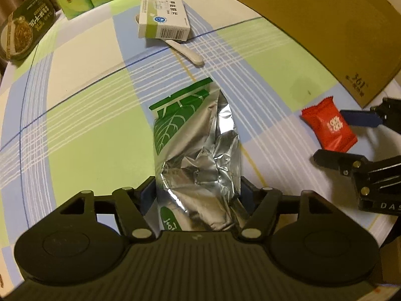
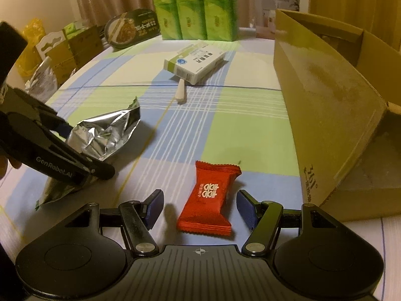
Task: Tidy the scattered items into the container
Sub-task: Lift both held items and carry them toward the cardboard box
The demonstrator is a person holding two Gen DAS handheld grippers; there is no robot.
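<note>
A crumpled silver and green foil pouch (image 1: pixel 200 130) lies lengthwise between the blue pads of my left gripper (image 1: pixel 197 194), which is shut on its near end. From the right wrist view the pouch (image 2: pixel 110 130) sits at the left with the left gripper (image 2: pixel 85 150) clamped across it. A red candy packet (image 2: pixel 210 195) lies flat on the checked tablecloth between the spread fingers of my right gripper (image 2: pixel 200 208), which is open and not touching it. The brown cardboard box (image 2: pixel 325 100) stands open just right of the candy.
A white and green medicine box (image 2: pixel 195 62) rests on a small white spoon (image 2: pixel 181 91) at mid-table. Green tissue packs (image 2: pixel 195 7) and a black noodle bowl (image 2: pixel 132 27) stand at the far edge. Cartons and bags crowd the far left beyond the table.
</note>
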